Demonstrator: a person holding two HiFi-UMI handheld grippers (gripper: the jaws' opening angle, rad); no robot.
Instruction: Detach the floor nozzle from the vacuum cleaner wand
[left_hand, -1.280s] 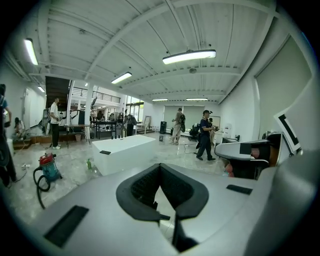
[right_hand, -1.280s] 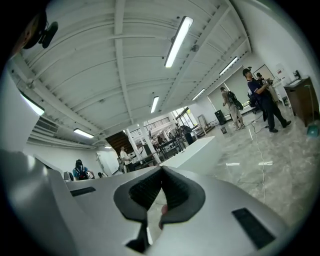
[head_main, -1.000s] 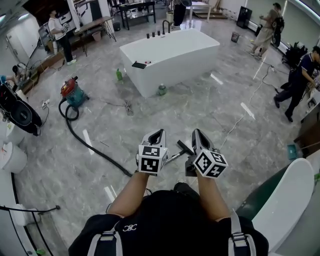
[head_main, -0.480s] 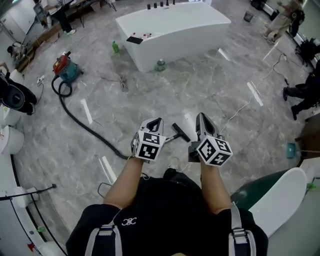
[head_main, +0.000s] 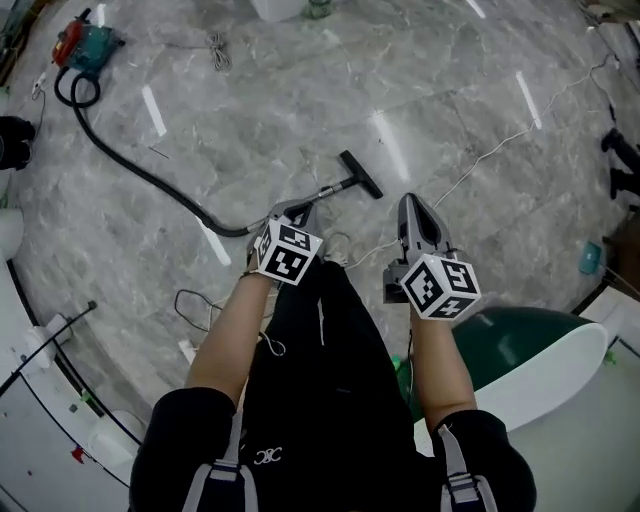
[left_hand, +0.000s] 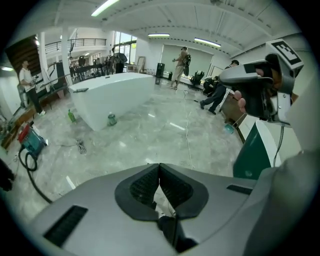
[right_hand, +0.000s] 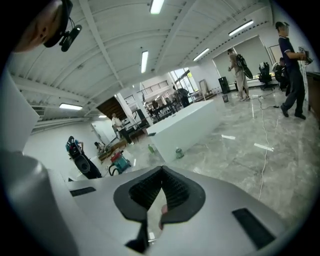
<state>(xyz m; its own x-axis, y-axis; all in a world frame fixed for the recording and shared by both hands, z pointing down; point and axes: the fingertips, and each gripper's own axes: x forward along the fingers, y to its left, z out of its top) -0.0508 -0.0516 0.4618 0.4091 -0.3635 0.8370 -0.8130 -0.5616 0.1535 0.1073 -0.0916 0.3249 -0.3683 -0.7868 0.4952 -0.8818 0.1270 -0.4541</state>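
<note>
You have nothing done yet: your left gripper (head_main: 298, 211) and right gripper (head_main: 410, 206) are both closed and empty, with the floor nozzle (head_main: 360, 174) at twelve o'clock, joined to the wand (head_main: 336, 187).

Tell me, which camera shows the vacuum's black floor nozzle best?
The head view: the floor nozzle lies whole on the marble floor, on the end of the wand. Neither gripper view shows it: each looks across the room past its own body.
</note>
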